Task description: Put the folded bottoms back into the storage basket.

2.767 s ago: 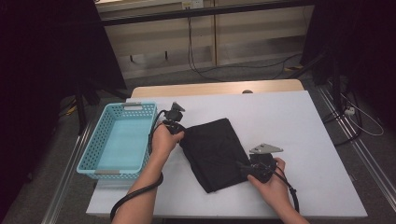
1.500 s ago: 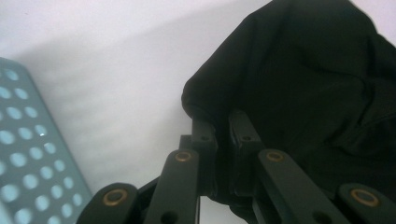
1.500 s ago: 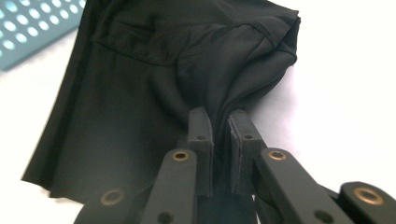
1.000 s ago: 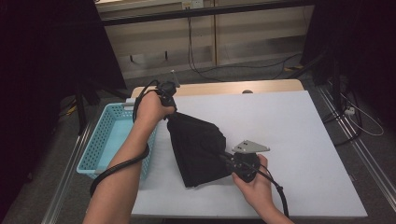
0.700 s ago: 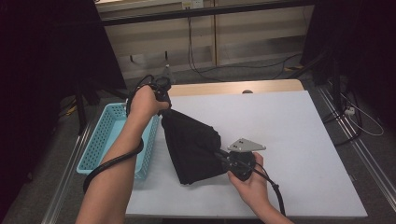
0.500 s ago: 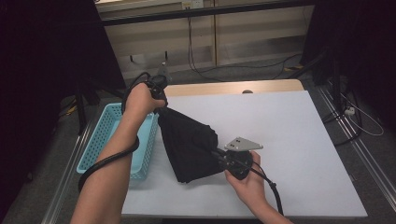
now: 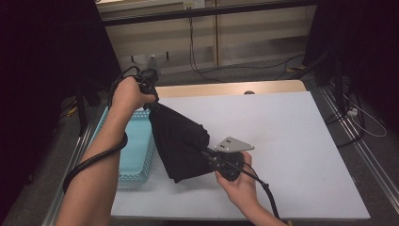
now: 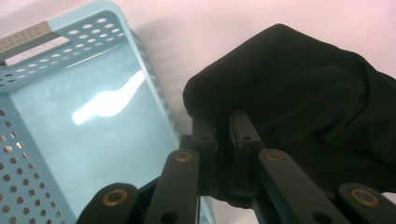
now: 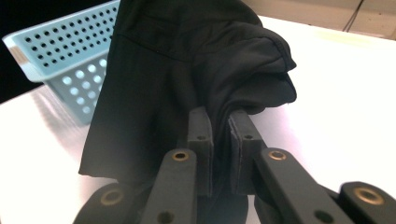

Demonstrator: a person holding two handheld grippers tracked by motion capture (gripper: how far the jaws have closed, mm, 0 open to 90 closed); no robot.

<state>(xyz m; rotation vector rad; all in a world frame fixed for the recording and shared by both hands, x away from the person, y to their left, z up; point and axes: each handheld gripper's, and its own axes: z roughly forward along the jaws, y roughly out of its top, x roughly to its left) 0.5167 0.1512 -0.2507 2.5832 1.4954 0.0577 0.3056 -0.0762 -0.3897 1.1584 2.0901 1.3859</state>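
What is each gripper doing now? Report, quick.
Left gripper: shut on the black cloth.
Right gripper: shut on the black cloth.

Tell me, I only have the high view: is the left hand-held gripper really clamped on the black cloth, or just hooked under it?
Observer: Clamped. In the left gripper view the left hand-held gripper has a fold of the black cloth pinched between its shut jaws.
Operator: And the right one?
Observer: The right hand-held gripper also pinches a bunched edge of cloth between its jaws.
Operator: Is the basket free for it?
Observer: The blue basket shows a bare, shiny floor beside the cloth.
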